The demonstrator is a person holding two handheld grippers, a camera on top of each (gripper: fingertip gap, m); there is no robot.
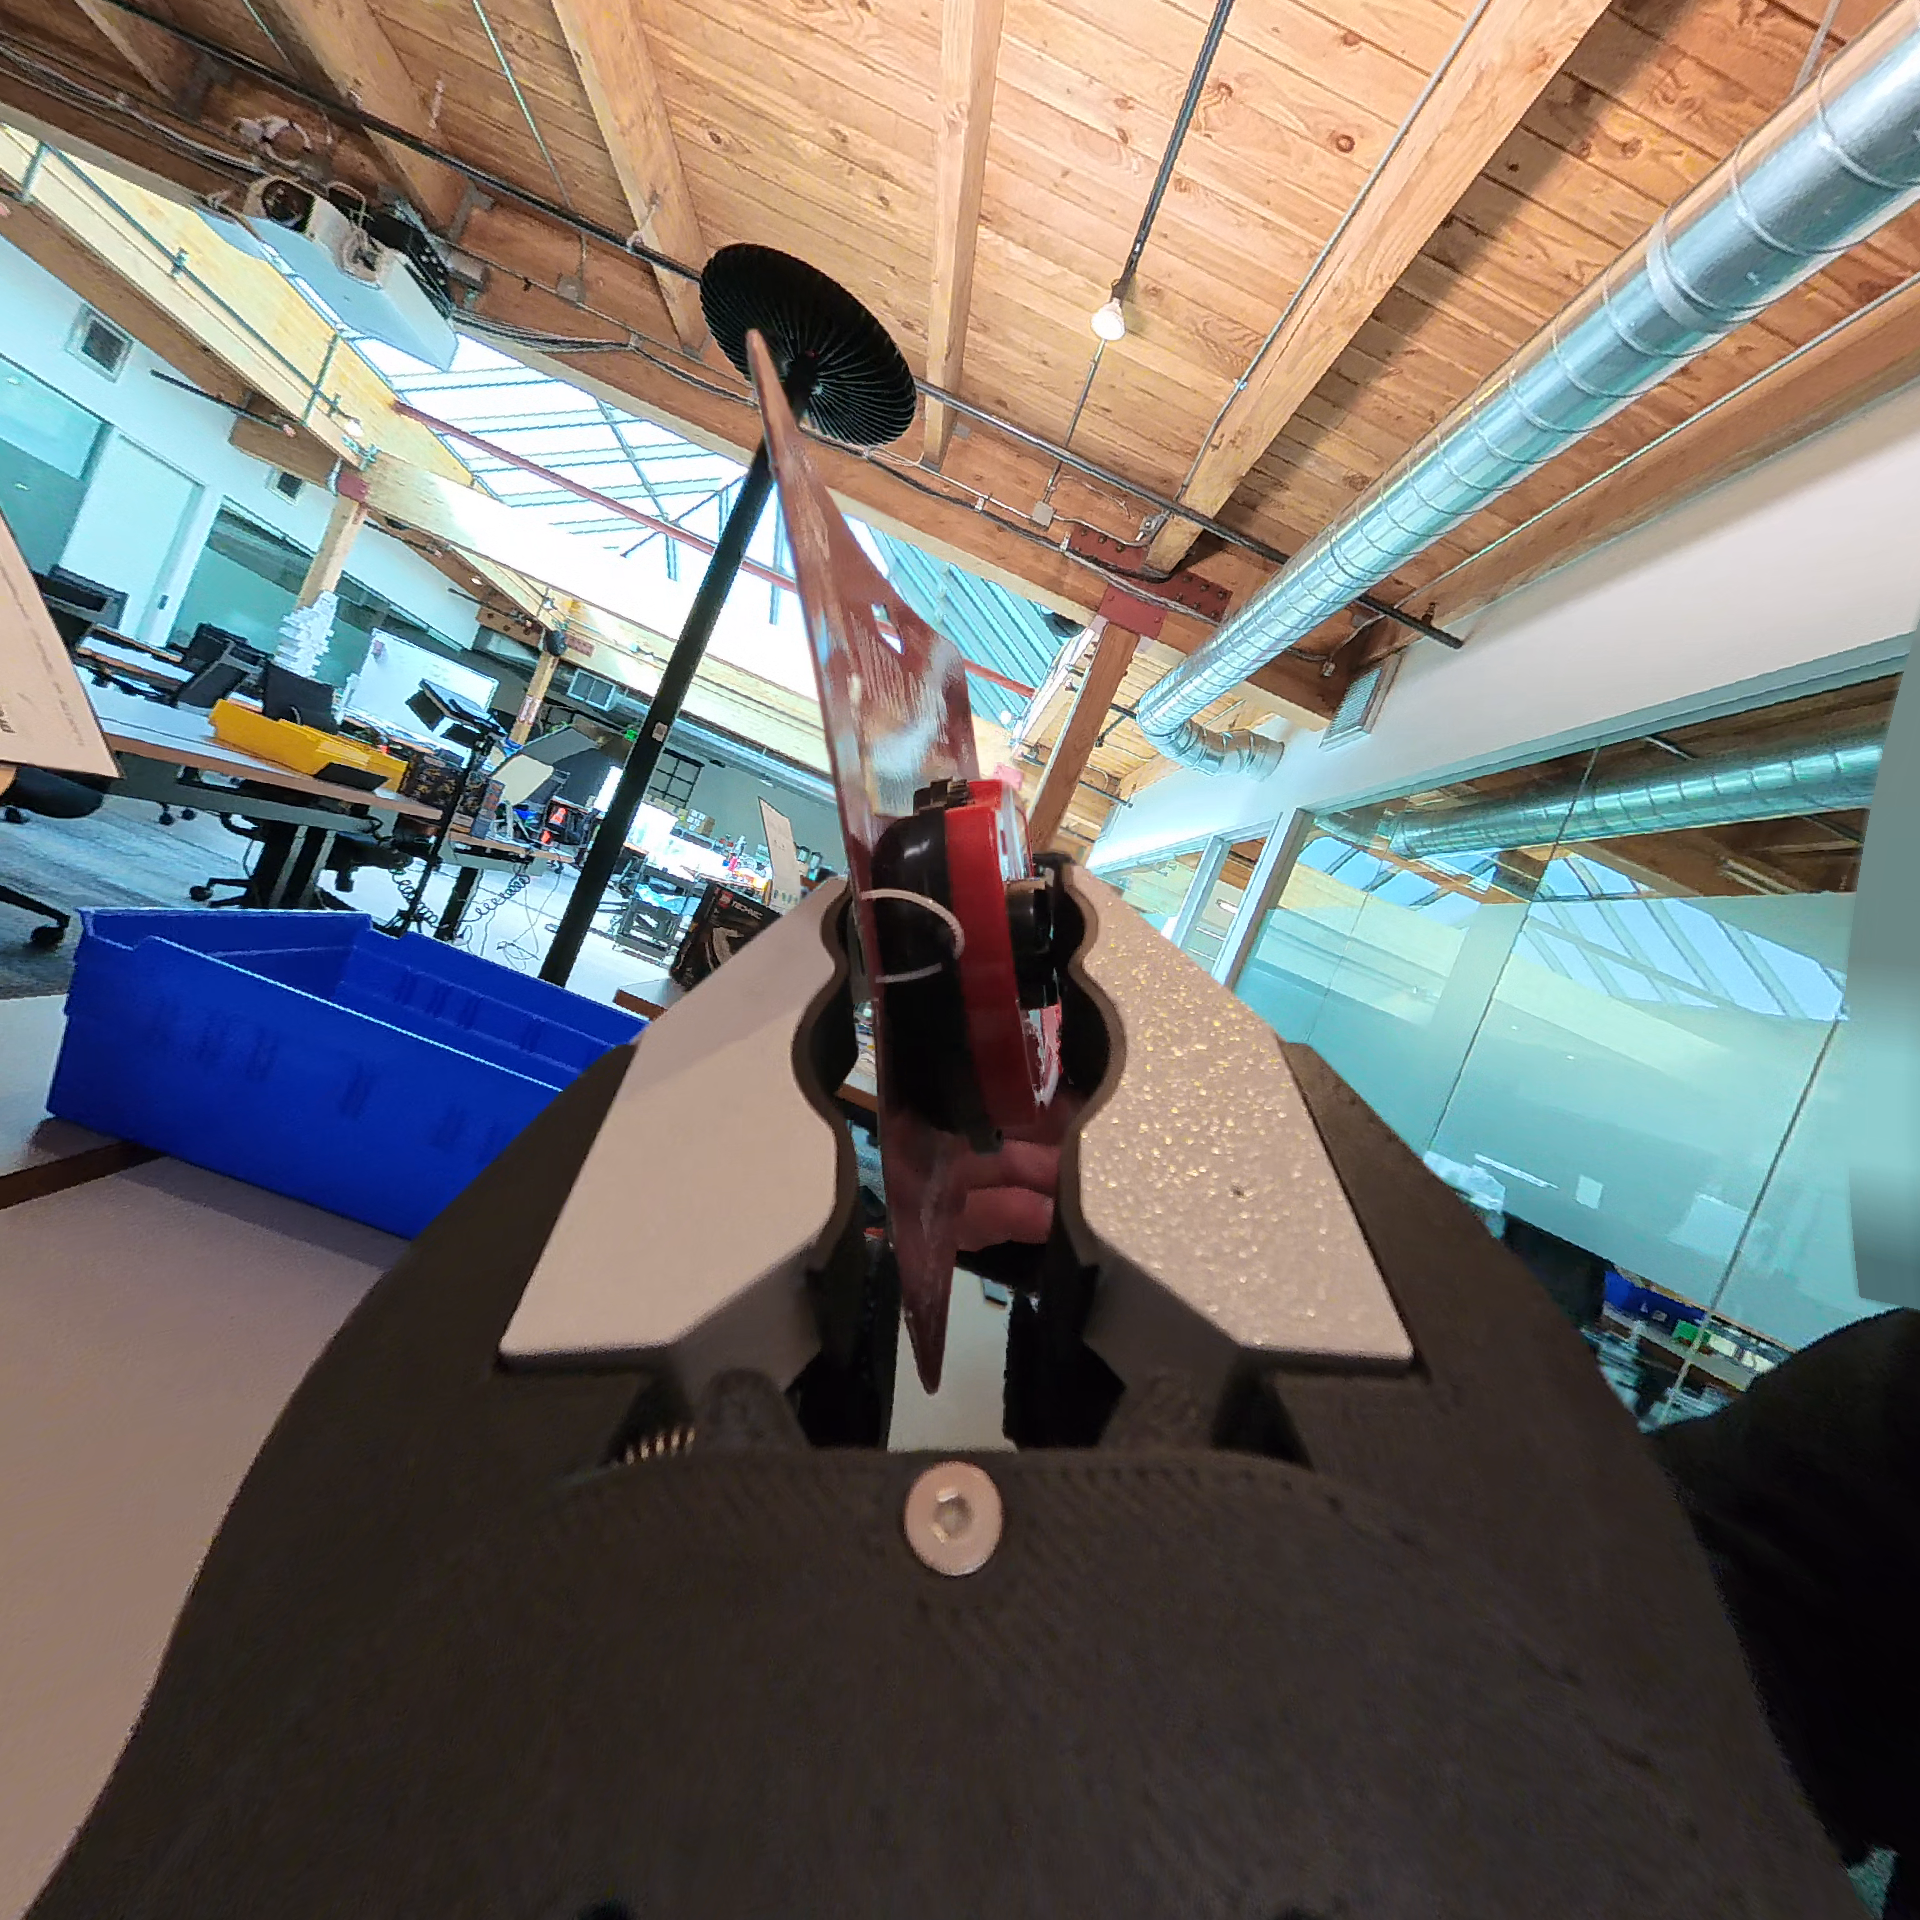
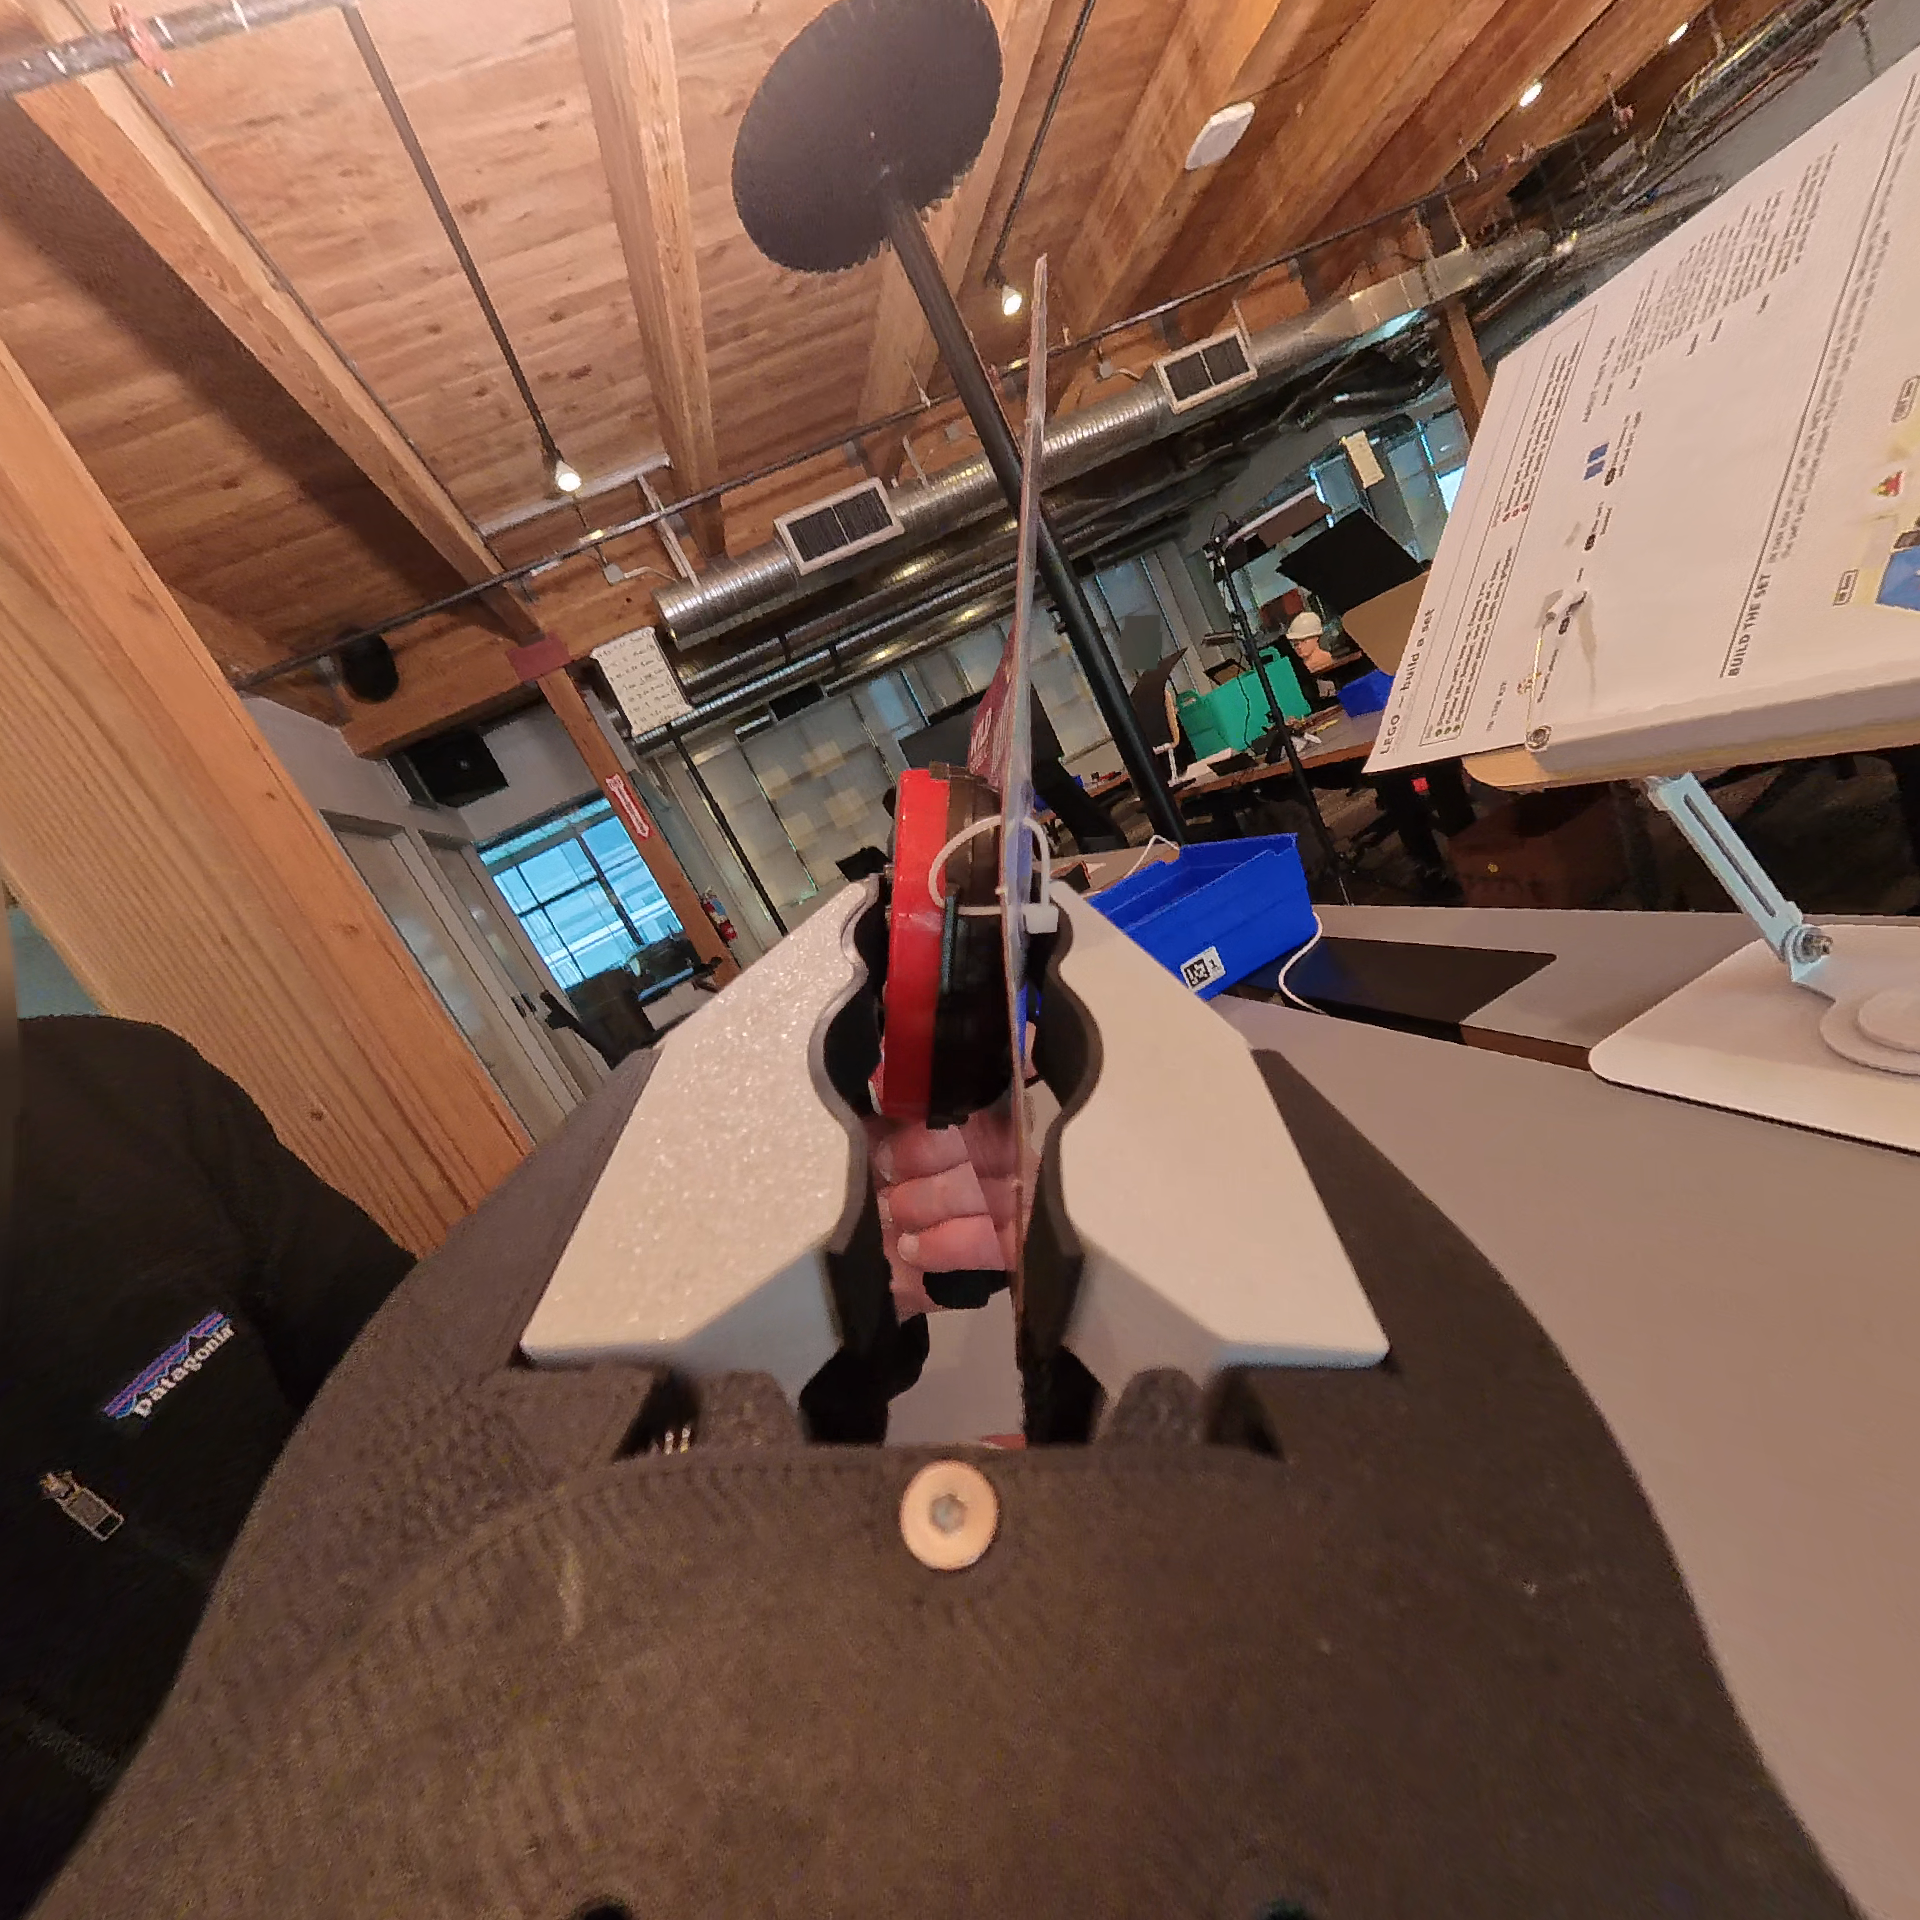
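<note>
Red packaged item (image 1: 940,935) clamped edge-on, mid-frame.
Pinched by left gripper (image 1: 951,956) and right gripper (image 2: 956,997) alike (zip-tied card (image 2: 1023,623) rising upward); blue bin (image 1: 312,1049) at left.

Left claw (image 1: 951,987): light grey speckled fingers (image 1: 1195,1091), black textured body. Card (image 1: 894,686) between them: glossy dark red. Toy (image 1: 966,966) tied on: red and black; zip tie (image 1: 925,935) white. Bin (image 1: 312,1049): bright blue. Tabletop (image 1: 135,1351): pale grey. Right claw (image 2: 951,997): same grey fingers (image 2: 748,1122), black body. Sleeve (image 2: 156,1351): black. Ceiling (image 1: 831,125): knotty warm wood planks. Duct (image 1: 1558,364): ribbed silver.
</note>
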